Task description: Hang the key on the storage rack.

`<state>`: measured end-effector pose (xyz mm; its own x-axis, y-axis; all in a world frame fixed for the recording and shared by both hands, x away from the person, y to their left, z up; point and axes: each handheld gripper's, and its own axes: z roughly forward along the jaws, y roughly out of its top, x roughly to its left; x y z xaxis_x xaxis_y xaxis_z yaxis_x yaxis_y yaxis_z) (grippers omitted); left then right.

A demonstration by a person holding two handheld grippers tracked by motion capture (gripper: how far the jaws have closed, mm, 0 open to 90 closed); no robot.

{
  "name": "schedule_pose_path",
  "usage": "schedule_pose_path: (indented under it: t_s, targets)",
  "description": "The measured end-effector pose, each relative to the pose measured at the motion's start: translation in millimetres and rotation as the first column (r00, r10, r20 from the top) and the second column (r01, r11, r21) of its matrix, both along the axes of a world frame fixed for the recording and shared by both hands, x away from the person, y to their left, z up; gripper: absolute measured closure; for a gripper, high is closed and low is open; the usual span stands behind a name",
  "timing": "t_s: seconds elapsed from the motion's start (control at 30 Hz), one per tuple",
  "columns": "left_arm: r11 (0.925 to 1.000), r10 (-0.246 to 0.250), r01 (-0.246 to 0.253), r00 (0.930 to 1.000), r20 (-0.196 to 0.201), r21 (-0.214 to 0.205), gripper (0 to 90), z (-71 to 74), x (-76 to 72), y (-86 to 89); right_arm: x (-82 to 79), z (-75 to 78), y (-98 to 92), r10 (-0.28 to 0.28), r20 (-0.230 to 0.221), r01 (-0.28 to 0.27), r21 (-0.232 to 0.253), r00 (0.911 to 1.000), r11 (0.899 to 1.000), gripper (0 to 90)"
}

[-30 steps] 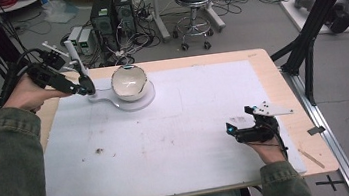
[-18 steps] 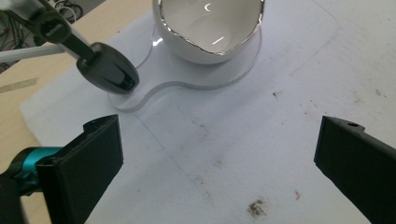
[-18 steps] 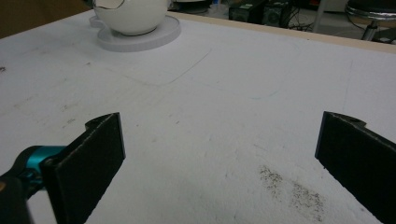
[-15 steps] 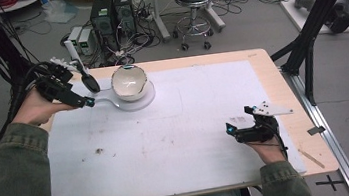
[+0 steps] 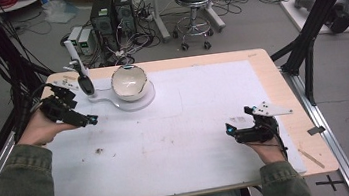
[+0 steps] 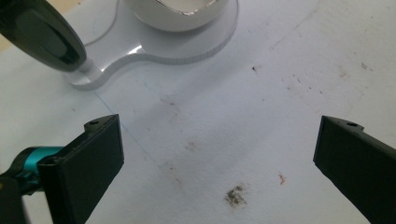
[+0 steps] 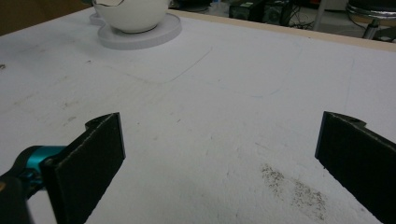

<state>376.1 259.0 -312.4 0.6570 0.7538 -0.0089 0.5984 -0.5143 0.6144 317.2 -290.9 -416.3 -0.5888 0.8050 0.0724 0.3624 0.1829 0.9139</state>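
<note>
A white bowl (image 5: 130,83) sits on a clear keyhole-shaped plate (image 5: 146,100) at the back left of the white sheet. A dark oblong piece (image 5: 85,84) stands tilted on the plate's small lobe. My left gripper (image 5: 86,120) hovers open, near and to the left of the plate, touching nothing. In the left gripper view (image 6: 222,127) the jaws stand wide apart, with the plate (image 6: 154,49), bowl (image 6: 180,11) and dark piece (image 6: 44,39) ahead. My right gripper (image 5: 232,131) rests open at the front right. In the right gripper view (image 7: 219,122), bowl (image 7: 130,14) and plate (image 7: 140,36) lie far off.
A white sheet (image 5: 190,121) covers most of the wooden table (image 5: 282,90). Small dirt specks (image 5: 99,150) mark the sheet near the left side, and a dark smudge (image 7: 294,189) lies by the right gripper. Computers, cables and a stool stand on the floor beyond the far edge.
My left gripper has let go of the dark piece and drawn back toward the near left. The dark piece stays standing on the plate. The right gripper has not moved.
</note>
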Motion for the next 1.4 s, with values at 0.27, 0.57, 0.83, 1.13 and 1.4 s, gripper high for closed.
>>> schedule_pose_path:
  t_s: [0.27,0.57,0.83,1.13,1.4]
  targets:
    - [0.9992,-0.040,0.040,0.9987,0.031,0.000,2.1,-25.6,-15.5,-12.1,0.0,-0.7,1.0,0.004,0.002,-0.004,-0.005,1.0000,1.000,0.5]
    - [0.9999,-0.014,0.014,0.9983,0.057,0.009,2.1,-62.5,-29.2,-14.1,-0.6,-1.3,1.6,0.007,-0.004,-0.008,-0.007,1.0000,1.000,0.5]
    - [0.9992,-0.012,0.015,0.9957,0.092,-0.038,2.1,-74.1,-46.6,-5.6,-0.1,-1.8,2.2,0.010,-0.004,-0.010,-0.013,0.9999,1.000,0.5]
    - [0.9992,0.009,-0.001,0.9823,0.187,-0.041,2.1,-85.9,-67.0,1.2,-0.8,-2.1,3.0,0.013,-0.011,-0.013,-0.013,0.9999,1.000,0.5]
    - [0.9995,0.008,-0.003,0.9845,0.175,-0.031,2.1,-95.5,-73.9,6.3,-1.1,-2.8,4.2,0.024,-0.020,-0.024,-0.015,0.9995,1.000,0.5]
